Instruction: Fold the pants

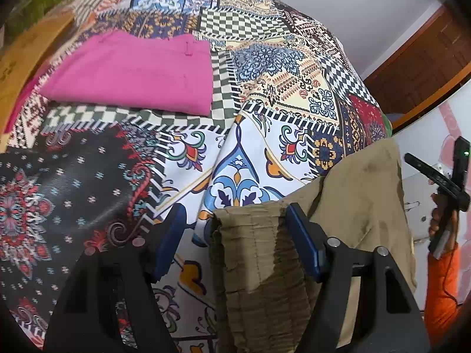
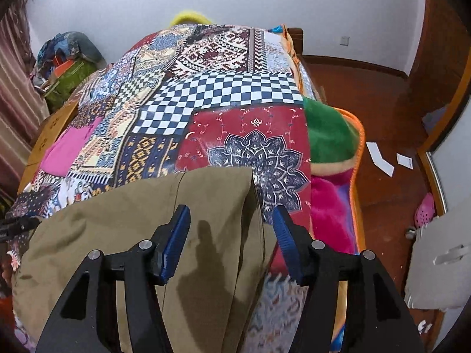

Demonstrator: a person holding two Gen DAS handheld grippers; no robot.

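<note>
Khaki pants (image 2: 141, 206) lay across the lower middle of both frames on a patchwork bedspread (image 2: 229, 94), apparently spread flat for folding; a pink garment (image 1: 132, 73), already folded, sat upper left. The left gripper (image 1: 232, 235) stood partly open, its right pad touching the gathered waistband. The right gripper (image 2: 229, 244) stood half open over the fabric, gripping nothing.

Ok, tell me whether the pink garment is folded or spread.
Folded: the pink garment lies as a compact, neat rectangle on the patchwork bedspread.
</note>
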